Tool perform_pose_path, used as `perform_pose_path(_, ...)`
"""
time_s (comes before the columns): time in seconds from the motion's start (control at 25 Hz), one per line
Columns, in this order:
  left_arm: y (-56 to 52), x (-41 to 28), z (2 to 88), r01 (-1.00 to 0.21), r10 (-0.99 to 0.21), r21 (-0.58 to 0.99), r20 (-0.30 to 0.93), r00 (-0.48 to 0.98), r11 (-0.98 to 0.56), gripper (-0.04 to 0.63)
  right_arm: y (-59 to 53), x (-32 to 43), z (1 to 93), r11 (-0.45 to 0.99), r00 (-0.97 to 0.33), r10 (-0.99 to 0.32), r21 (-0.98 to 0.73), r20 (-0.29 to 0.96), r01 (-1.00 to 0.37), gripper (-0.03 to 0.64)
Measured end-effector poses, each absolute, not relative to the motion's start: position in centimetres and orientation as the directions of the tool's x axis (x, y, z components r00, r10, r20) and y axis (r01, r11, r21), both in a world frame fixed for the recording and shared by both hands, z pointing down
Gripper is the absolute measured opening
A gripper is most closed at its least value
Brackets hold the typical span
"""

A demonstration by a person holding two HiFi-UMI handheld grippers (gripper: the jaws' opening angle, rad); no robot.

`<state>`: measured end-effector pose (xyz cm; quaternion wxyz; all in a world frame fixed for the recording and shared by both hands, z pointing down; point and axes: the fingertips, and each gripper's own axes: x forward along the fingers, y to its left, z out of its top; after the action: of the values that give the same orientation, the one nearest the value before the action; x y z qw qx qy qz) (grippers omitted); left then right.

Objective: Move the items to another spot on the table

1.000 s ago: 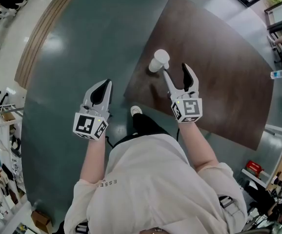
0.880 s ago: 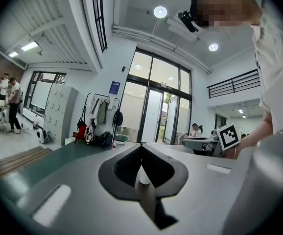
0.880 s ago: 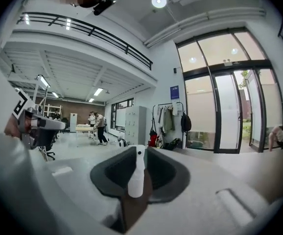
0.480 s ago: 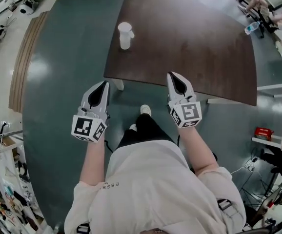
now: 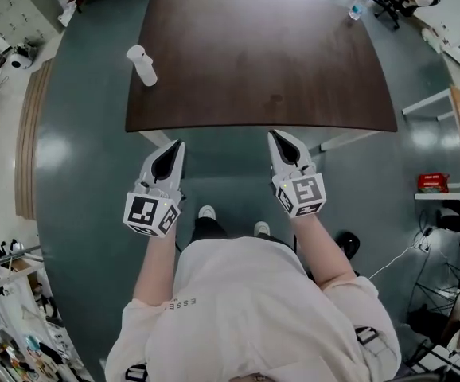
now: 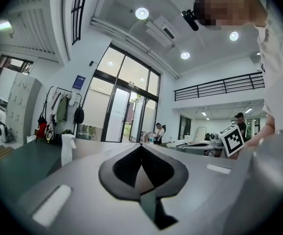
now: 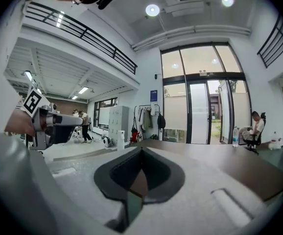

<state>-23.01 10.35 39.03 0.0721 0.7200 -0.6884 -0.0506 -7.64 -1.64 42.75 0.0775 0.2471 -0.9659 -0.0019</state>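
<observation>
- Straight ahead at twelve o'clock, the dark brown table (image 5: 262, 62) fills the upper head view. Its near edge lies just beyond both gripper tips.
- At six o'clock the person in a pale shirt (image 5: 246, 309) stands with both arms forward.
- At seven o'clock of the table, the left gripper (image 5: 173, 146) has its jaws pressed together with nothing between them.
- At five o'clock, the right gripper (image 5: 280, 138) is likewise closed and empty.
- At ten o'clock, the white bottle (image 5: 141, 64) stands upright near the table's left edge, well apart from both grippers.
- At one o'clock, a clear water bottle (image 5: 358, 7) is by the far right corner.
</observation>
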Motion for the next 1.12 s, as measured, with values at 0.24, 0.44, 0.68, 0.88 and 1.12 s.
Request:
perform_pose_path(0.24,7.5,-11.8,39.3,-0.980,-0.996,0.182,0.021,0.088,-0.083,0.014,-2.8,3.4,43.2,0.869,-0.855,-0.492,0.036,0.163,-0.493,-0.012)
perform_pose_path(0.44,6.7,-4.6,39.8,-0.979,-0.996,0.189,0.016,0.086,-0.081,0.014,-3.1,10.7,43.8,0.876,-0.858,-0.480,0.044,0.182,-0.480,-0.012)
perform_pose_path(0.68,7.1,1.0,40.2,-0.978,-0.996,0.189,0.010,0.092,-0.088,0.014,-2.3,16.0,44.2,0.877,-0.859,-0.478,0.053,0.183,-0.477,-0.012)
perform_pose_path(0.88,7.6,3.6,39.9,-0.979,-0.994,0.176,0.007,0.109,-0.107,0.014,-1.3,17.7,44.2,0.883,-0.867,-0.468,0.045,0.169,-0.468,-0.012)
perform_pose_path(1.12,8.4,4.6,40.2,-0.979,-0.994,0.171,0.009,0.113,-0.109,0.014,-0.2,18.2,44.6,0.885,-0.872,-0.462,0.033,0.161,-0.464,-0.012)
